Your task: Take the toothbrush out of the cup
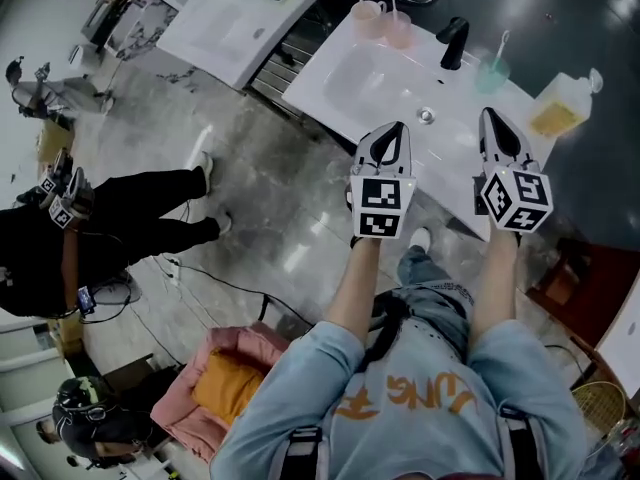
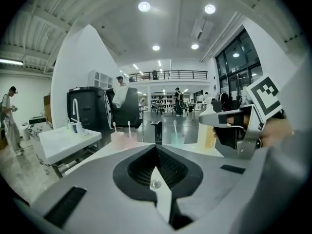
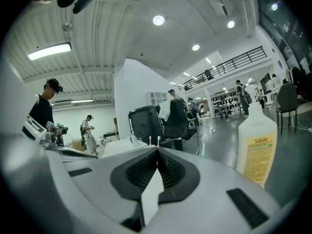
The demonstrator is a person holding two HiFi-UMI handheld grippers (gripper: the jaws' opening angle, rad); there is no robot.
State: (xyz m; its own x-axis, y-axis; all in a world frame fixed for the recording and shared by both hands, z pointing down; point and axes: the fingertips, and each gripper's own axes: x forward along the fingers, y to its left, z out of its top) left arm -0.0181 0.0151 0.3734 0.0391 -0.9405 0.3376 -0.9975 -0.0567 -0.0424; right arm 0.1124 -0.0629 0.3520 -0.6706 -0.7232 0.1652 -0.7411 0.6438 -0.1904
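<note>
While left tongs (image 1: 397,128), right tongs (image 1: 490,116) overhang sink (image 1: 345,78) edge, cups (image 1: 367,15) far

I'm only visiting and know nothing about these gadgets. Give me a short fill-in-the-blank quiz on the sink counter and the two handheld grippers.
1. The green cup holds one ____.
2. The faucet on the sink counter is coloured ____.
3. The left gripper and right gripper both have their jaws ____, gripping nothing.
4. The bottle contains ____ liquid.

Missing words: toothbrush; black; shut; yellow.
</note>
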